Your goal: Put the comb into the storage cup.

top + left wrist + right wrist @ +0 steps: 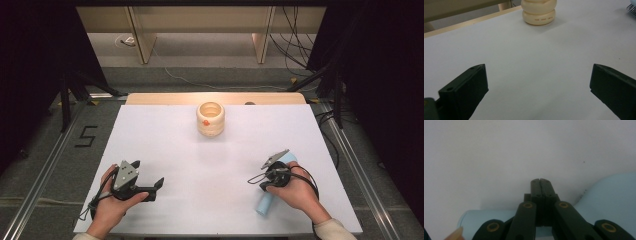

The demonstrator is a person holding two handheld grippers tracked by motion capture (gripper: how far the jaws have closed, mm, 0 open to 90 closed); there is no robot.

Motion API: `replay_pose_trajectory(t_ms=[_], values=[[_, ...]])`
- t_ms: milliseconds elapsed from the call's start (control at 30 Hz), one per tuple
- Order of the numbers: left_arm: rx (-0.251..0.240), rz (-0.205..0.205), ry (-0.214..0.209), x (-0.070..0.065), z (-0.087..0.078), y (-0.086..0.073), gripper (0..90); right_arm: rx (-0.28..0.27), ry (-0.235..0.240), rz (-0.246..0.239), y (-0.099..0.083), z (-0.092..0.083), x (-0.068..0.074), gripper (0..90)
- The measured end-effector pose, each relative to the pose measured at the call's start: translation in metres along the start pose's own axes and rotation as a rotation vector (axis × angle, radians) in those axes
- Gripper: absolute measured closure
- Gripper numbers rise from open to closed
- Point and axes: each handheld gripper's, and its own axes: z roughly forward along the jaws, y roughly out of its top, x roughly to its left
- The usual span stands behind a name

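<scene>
Hairbrush (265,202), pale blue, lies near the table's (165,140) front right corner, mostly covered by the right hand (295,192); only its handle end and a bit of its head show. In the right gripper view the right gripper (540,180) has its jaws pressed together, empty, above the blurred brush. The left gripper (156,187) rests with jaws wide apart, facing a cream ridged pot (210,119) cut off at the top edge.

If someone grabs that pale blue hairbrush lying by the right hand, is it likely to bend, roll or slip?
The pale blue hairbrush looks like moulded plastic, so probably stiff and fairly light. Its handle seems rounded and smooth, so jaws might slip on it. The wider head with bristles should keep it from rolling far. The right gripper sits over it, jaws shut together.
</scene>
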Motion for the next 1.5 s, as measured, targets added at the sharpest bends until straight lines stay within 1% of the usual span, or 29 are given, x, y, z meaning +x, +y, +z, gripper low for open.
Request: replay_pose_trajectory(t_ms=[33, 67, 133, 200, 233, 267, 300, 333, 400, 533, 767, 900, 933, 1000, 1067, 1167, 1200, 1233, 1267, 1300, 1333, 1367, 1400, 1433, 1500], values=[[0.000, 0.001, 0.001, 0.000, 0.000, 0.000, 0.9, 0.000, 0.000, 0.000, 0.000, 0.000, 0.000, 90.0], [-0.001, 0.001, 0.000, 0.000, 0.000, 0.000, 0.9, 0.008, 0.003, 0.007, -0.005, -0.003, -0.001, 90.0], [-0.001, 0.000, 0.000, 0.000, 0.000, 0.000, 0.9, 0.009, 0.003, 0.010, -0.007, -0.004, -0.001, 90.0], [0.000, 0.001, 0.001, 0.000, 0.000, 0.000, 0.9, 0.014, 0.006, 0.025, -0.017, -0.009, -0.003, 90.0], [0.000, 0.001, 0.001, 0.000, 0.000, 0.000, 0.9, 0.014, 0.006, 0.025, -0.017, -0.009, -0.003, 90.0], [-0.001, 0.001, 0.001, 0.000, 0.000, 0.000, 0.9, 0.011, 0.004, 0.040, -0.024, -0.013, -0.006, 90.0], [0.000, 0.001, 0.001, -0.001, 0.000, 0.000, 0.9, 0.011, 0.004, 0.040, -0.024, -0.013, -0.006, 90.0], [0.000, 0.002, 0.001, -0.001, 0.000, 0.000, 0.9, 0.009, 0.002, 0.056, -0.030, -0.015, -0.008, 90.0], [0.002, 0.004, 0.000, -0.001, 0.000, 0.000, 1.0, 0.008, 0.003, 0.056, -0.033, -0.015, -0.009, 90.0], [0.002, 0.005, 0.001, -0.001, 0.000, 0.000, 1.0, -0.001, -0.001, 0.085, -0.044, -0.019, -0.014, 90.0], [0.002, 0.005, 0.000, -0.001, 0.000, 0.000, 1.1, 0.008, -0.008, 0.102, -0.050, -0.021, -0.018, 90.0], [0.002, 0.004, 0.000, -0.001, 0.000, 0.000, 1.2, 0.008, -0.011, 0.088, -0.049, -0.021, -0.017, 89.9], [0.002, 0.003, -0.001, -0.001, 0.000, 0.000, 1.3, -0.004, -0.005, 0.089, -0.047, -0.024, -0.016, 86.5], [0.002, 0.004, -0.001, -0.001, 0.000, 0.000, 1.3, -0.014, -0.002, 0.082, -0.047, -0.027, -0.015, 82.8], [0.003, 0.005, -0.001, -0.001, 0.000, 0.000, 1.3, -0.025, 0.003, 0.087, -0.045, -0.031, -0.014, 78.8], [0.003, 0.006, -0.003, -0.001, 0.000, 0.000, 1.3, -0.045, 0.009, 0.073, -0.043, -0.038, -0.012, 71.3], [0.004, 0.005, -0.002, -0.001, 0.000, 0.000, 1.3, -0.045, 0.009, 0.073, -0.043, -0.038, -0.012, 71.3], [0.004, 0.004, -0.003, -0.001, 0.000, 0.000, 1.3, -0.068, 0.007, 0.073, -0.042, -0.044, -0.012, 64.5], [0.004, 0.004, -0.002, -0.001, 0.000, 0.000, 1.3, -0.076, 0.001, 0.071, -0.042, -0.045, -0.012, 61.3], [0.004, 0.004, -0.002, -0.001, 0.000, 0.000, 1.3, -0.076, 0.001, 0.071, -0.042, -0.045, -0.012, 61.3], [0.004, 0.005, -0.002, -0.001, 0.000, 0.000, 1.3, -0.097, -0.018, 0.076, -0.041, -0.050, -0.015, 54.7], [0.004, 0.005, -0.002, -0.001, 0.001, 0.000, 1.3, -0.104, -0.022, 0.078, -0.041, -0.051, -0.016, 52.0], [0.004, 0.005, -0.002, -0.001, 0.001, 0.000, 1.3, -0.104, -0.022, 0.078, -0.041, -0.051, -0.016, 52.0], [0.004, 0.004, -0.002, -0.001, 0.001, 0.000, 1.3, -0.122, -0.042, 0.093, -0.042, -0.055, -0.019, 44.9], [0.005, 0.005, -0.002, -0.001, 0.001, 0.000, 1.4, -0.132, -0.060, 0.104, -0.043, -0.056, -0.022, 37.1]])
